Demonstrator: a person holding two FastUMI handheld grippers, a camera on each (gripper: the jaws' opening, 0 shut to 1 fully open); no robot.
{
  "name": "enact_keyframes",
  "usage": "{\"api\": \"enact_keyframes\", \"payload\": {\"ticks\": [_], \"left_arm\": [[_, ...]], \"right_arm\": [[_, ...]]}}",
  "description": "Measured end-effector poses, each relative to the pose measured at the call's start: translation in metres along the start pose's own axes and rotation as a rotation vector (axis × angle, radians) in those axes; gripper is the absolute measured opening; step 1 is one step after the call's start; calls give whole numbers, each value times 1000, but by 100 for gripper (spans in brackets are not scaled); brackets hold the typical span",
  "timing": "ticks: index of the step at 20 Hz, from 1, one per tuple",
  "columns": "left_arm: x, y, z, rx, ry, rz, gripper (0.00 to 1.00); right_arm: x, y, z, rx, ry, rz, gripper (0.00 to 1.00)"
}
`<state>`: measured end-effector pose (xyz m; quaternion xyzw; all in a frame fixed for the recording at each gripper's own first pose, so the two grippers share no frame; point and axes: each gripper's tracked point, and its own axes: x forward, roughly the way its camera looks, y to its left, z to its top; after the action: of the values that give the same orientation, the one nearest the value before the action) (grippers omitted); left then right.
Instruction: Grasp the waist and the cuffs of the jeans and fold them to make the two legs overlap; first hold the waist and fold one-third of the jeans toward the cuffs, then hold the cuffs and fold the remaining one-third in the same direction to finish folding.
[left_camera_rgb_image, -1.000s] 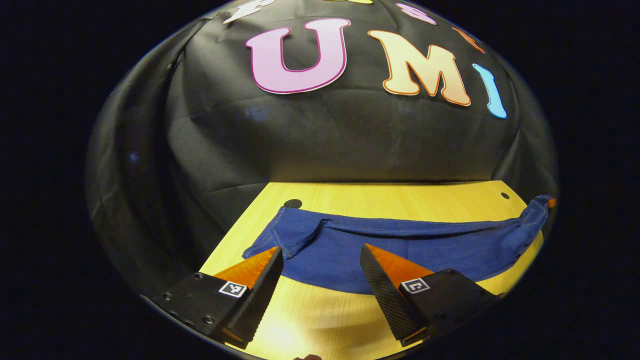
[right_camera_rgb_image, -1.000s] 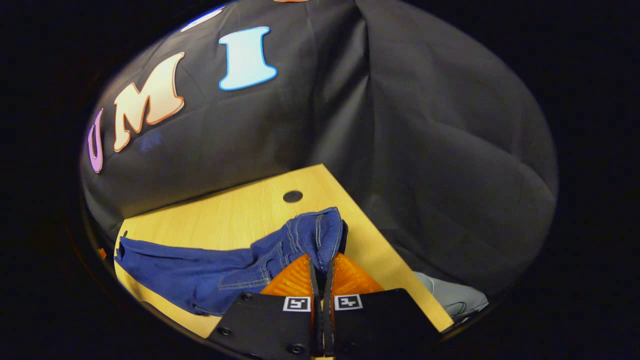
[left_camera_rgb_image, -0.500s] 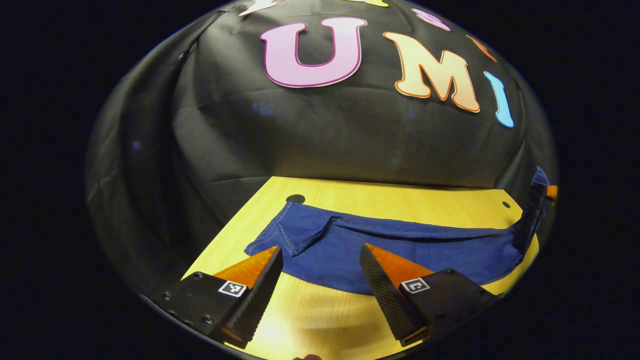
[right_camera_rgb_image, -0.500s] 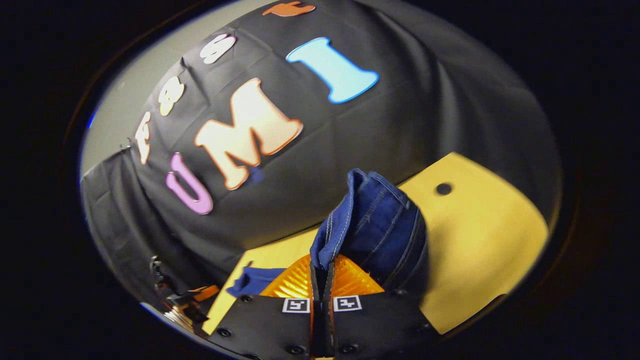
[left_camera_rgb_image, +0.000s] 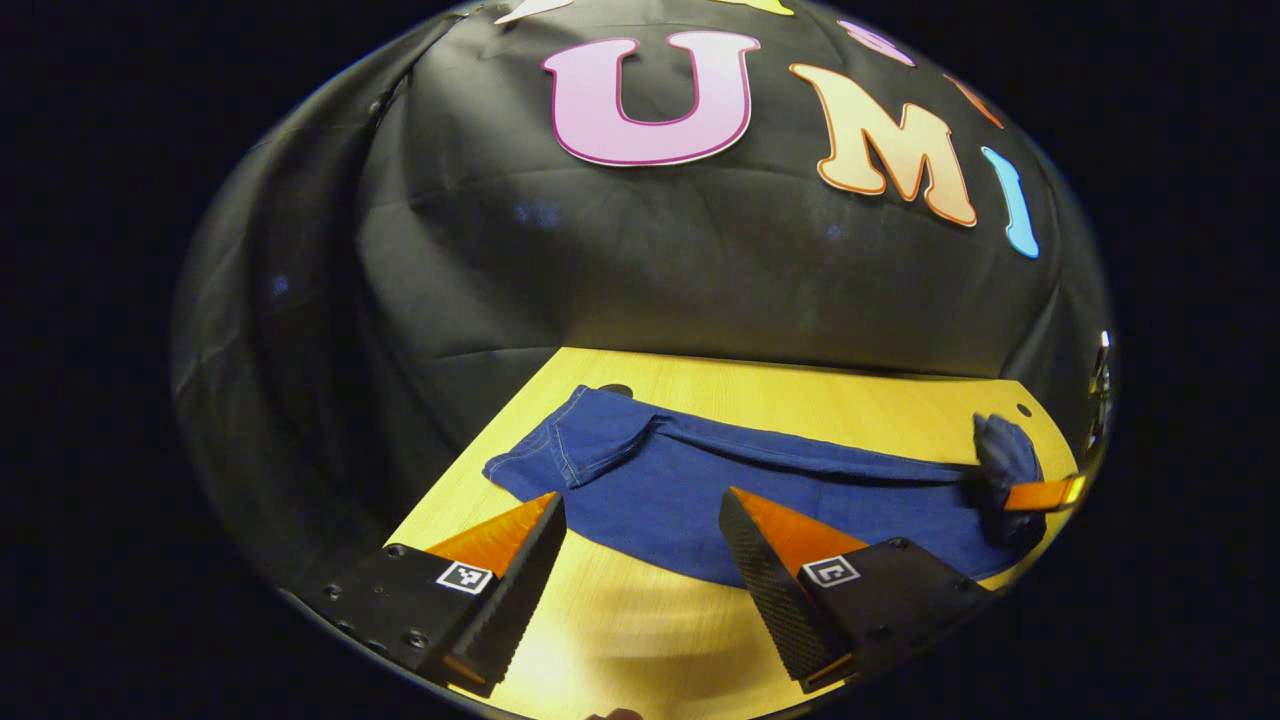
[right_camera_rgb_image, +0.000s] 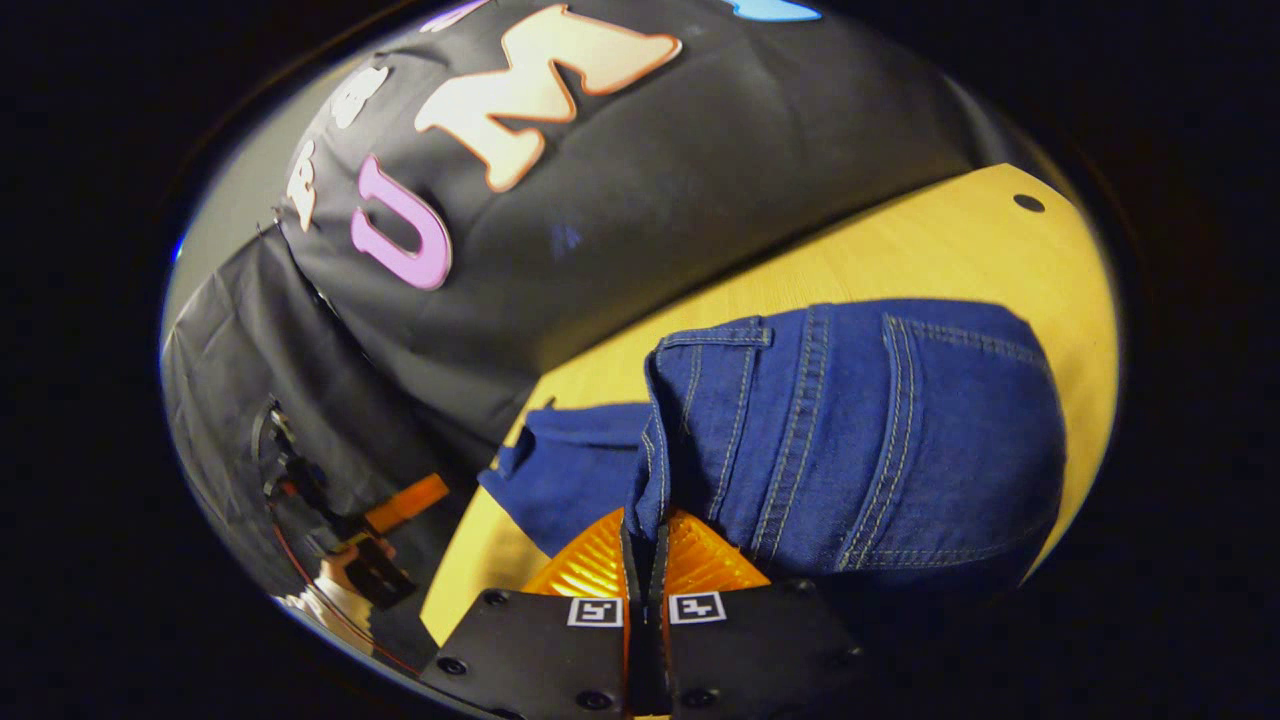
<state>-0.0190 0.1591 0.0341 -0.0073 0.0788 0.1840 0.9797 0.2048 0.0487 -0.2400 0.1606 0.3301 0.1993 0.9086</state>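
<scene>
- Since the earlier frames, the right gripper (right_camera_rgb_image: 645, 540) has carried the waist end of the jeans (right_camera_rgb_image: 860, 440) up off the counter (right_camera_rgb_image: 900, 260) and over toward the cuffs; the left gripper (left_camera_rgb_image: 640, 520) has stayed hovering near the cuff end.
- Right gripper view: jaws pressed together, pinching a hem edge of the denim at the waist; the lifted waist portion, with stitched seams and a pocket visible, hangs just beyond the jaws and above the wooden counter.
- Right gripper view, lower left: the left gripper (right_camera_rgb_image: 400, 505) appears farther off, with the hand (right_camera_rgb_image: 335, 575) holding it.
- Left gripper view: jaws spread wide, touching nothing, poised above the near edge of the jeans (left_camera_rgb_image: 740, 485).
- Left gripper view: the jeans lie flat lengthwise across the counter (left_camera_rgb_image: 800, 400), cuff end at the left near a dark hole (left_camera_rgb_image: 615, 389) in the surface.
- Left gripper view, far right: the right gripper (left_camera_rgb_image: 1040, 494) holds the bunched waist end just over the trouser legs.
</scene>
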Motion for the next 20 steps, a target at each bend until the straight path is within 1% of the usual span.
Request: {"api": "enact_keyframes", "payload": {"ticks": [1,3,4,5,7,10,11,12,16,20], "left_arm": [[0,1,-1,-2,3,-2,96],[1,1,-3,-9,12,-2,96],[1,2,-4,-14,17,-1,96],[1,2,-7,-21,24,-2,96],[0,3,-9,-29,34,1,96],[1,4,-11,-33,40,6,96],[2,6,-13,-28,42,9,96],[3,7,-14,-23,46,12,96],[6,8,-21,-5,73,1,96],[14,16,-29,38,99,-28,96]], "right_arm": [[7,0,-7,-15,15,-22,3],[0,-5,-3,-73,9,-54,3],[3,-8,-6,-105,6,-71,0],[4,-11,-7,-135,10,-87,3],[2,-12,-8,-185,34,-123,3],[0,-19,-7,-292,62,-189,3],[-1,-21,-6,-316,74,-212,0],[-3,-21,-5,-332,79,-230,3],[0,-23,-6,-365,82,-289,3],[-2,-21,-6,-393,82,-301,5]]}}
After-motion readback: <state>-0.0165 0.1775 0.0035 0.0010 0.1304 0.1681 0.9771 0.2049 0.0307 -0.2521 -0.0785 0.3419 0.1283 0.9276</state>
